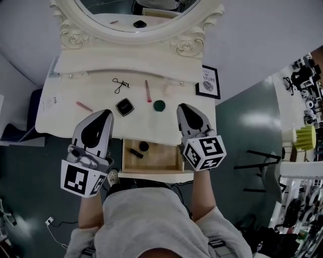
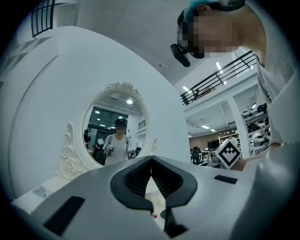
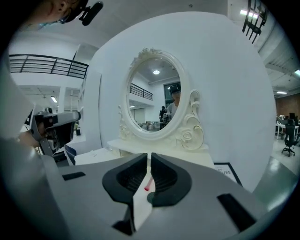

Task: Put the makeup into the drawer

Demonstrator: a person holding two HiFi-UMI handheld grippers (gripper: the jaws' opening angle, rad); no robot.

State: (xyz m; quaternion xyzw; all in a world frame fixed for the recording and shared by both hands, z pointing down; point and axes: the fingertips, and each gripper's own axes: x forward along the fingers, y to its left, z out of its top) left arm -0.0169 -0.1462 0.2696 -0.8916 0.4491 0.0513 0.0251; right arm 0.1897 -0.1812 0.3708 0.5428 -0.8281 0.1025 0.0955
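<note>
On the cream vanity top (image 1: 60, 118) lie a black square compact (image 1: 124, 107), a green round pot (image 1: 159, 105), a pink stick (image 1: 148, 91), an eyelash curler (image 1: 120, 84) and another pink stick (image 1: 84, 106) at the left. The wooden drawer (image 1: 171, 160) under the top stands pulled out, with a black tube (image 1: 135, 152) and a small black round item (image 1: 144, 146) inside. My left gripper (image 1: 107, 113) is shut and empty, its tip just left of the compact. My right gripper (image 1: 182, 107) is shut and empty too, just right of the green pot (image 3: 151, 198).
An oval mirror (image 1: 139, 15) in an ornate frame rises at the back of the vanity. A small framed picture (image 1: 208, 81) leans at the top's right end. A clear small item (image 1: 166, 89) lies near the pink stick. The person's body is close behind the drawer's front.
</note>
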